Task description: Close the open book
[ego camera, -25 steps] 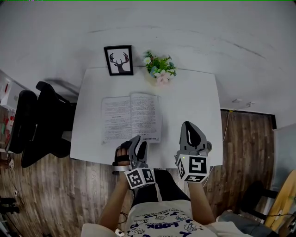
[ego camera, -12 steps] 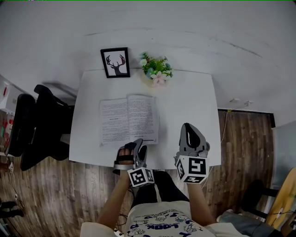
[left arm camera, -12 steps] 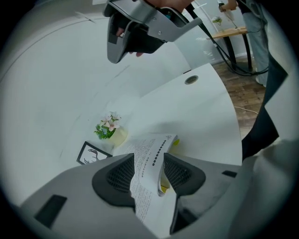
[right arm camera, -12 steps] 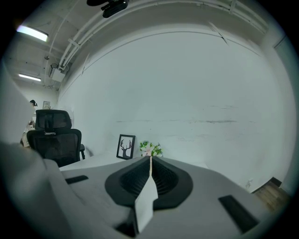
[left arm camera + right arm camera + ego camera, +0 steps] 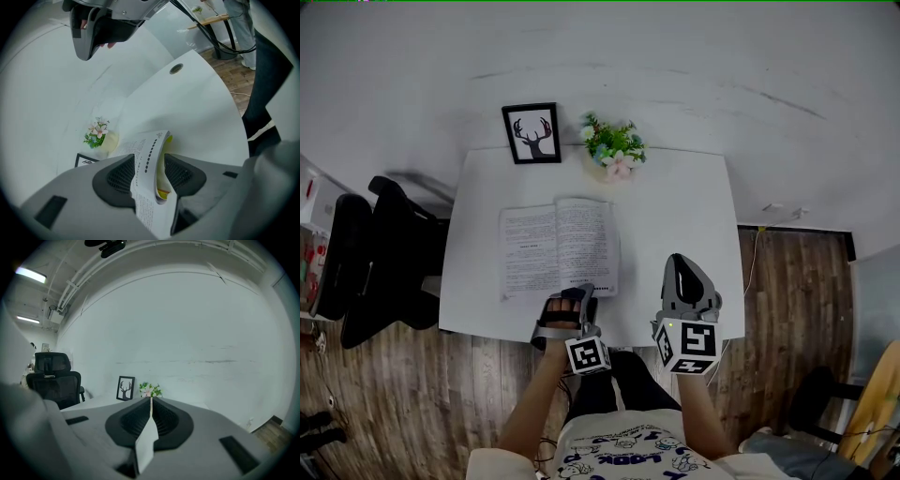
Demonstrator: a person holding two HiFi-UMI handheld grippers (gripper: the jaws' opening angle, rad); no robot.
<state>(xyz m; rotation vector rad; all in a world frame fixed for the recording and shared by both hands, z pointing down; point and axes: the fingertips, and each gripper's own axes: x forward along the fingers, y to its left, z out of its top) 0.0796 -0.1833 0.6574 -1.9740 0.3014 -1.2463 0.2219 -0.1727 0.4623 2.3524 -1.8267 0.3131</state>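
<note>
The open book [image 5: 558, 246] lies face up on the white table [image 5: 675, 216], text pages showing. My left gripper [image 5: 574, 306] is at the book's near right corner. In the left gripper view the right-hand pages and a yellow cover edge [image 5: 149, 154] curl up between the jaws of that gripper [image 5: 149, 173]. The jaws stand apart around them, and the pads [image 5: 180, 173] do not press. My right gripper [image 5: 684, 277] hovers over the table's near right part. It is shut and holds nothing, and its jaws [image 5: 151, 401] point level at the far wall.
A framed deer picture [image 5: 531, 133] and a small flower pot [image 5: 612, 148] stand at the table's far edge. A black office chair [image 5: 375, 253] stands left of the table. Wooden floor surrounds the table, and a cable runs along the floor at the right.
My left gripper sank to the book's near right corner and rolled, its jaws spreading a little around the page edge. The right gripper kept still.
</note>
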